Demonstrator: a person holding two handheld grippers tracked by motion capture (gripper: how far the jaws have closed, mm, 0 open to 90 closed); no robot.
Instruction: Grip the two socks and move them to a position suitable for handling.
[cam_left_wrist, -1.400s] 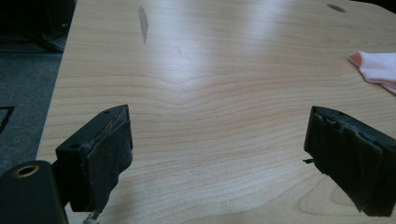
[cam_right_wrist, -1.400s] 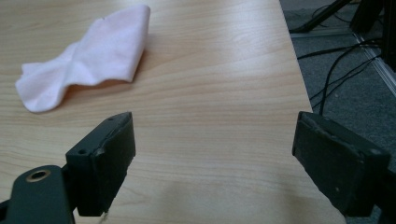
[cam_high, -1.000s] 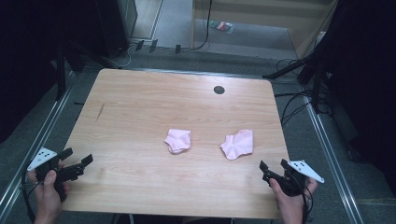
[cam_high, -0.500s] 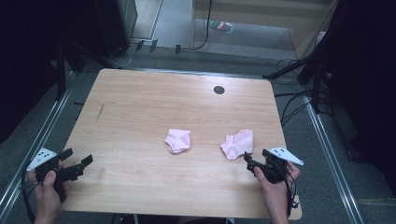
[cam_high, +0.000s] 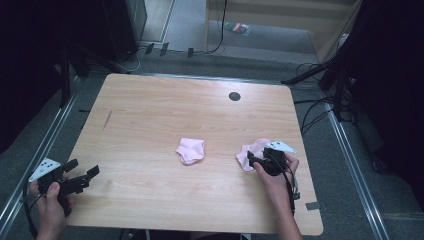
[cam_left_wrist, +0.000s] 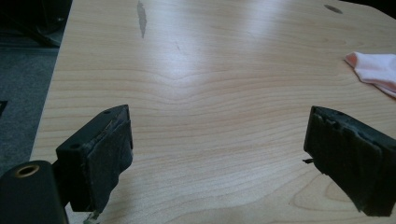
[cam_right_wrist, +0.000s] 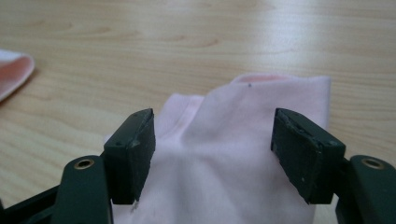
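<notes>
While the high view sets my right gripper (cam_high: 256, 161) over the near edge of the right-hand pink sock (cam_high: 248, 154), my right gripper view alone shows how things stand: the jaws are spread wide, one on each side of the cloth, with the sock (cam_right_wrist: 243, 154) between them and not yet pinched. My left gripper view gives what the high view cannot, the two pads parted over bare wood, and a corner of the second pink sock (cam_left_wrist: 377, 71) far off to one side. In the high view that second sock (cam_high: 191, 150) lies just left of the right-hand one, apart from it, and my left gripper (cam_high: 80, 176) sits well left of both, at the bench (cam_high: 165, 115) edge. Half a second ago my right gripper was just beside the right-hand sock; now it overlaps it. The sock is pale pink, soft and rumpled, its open cuff turned away from me.
</notes>
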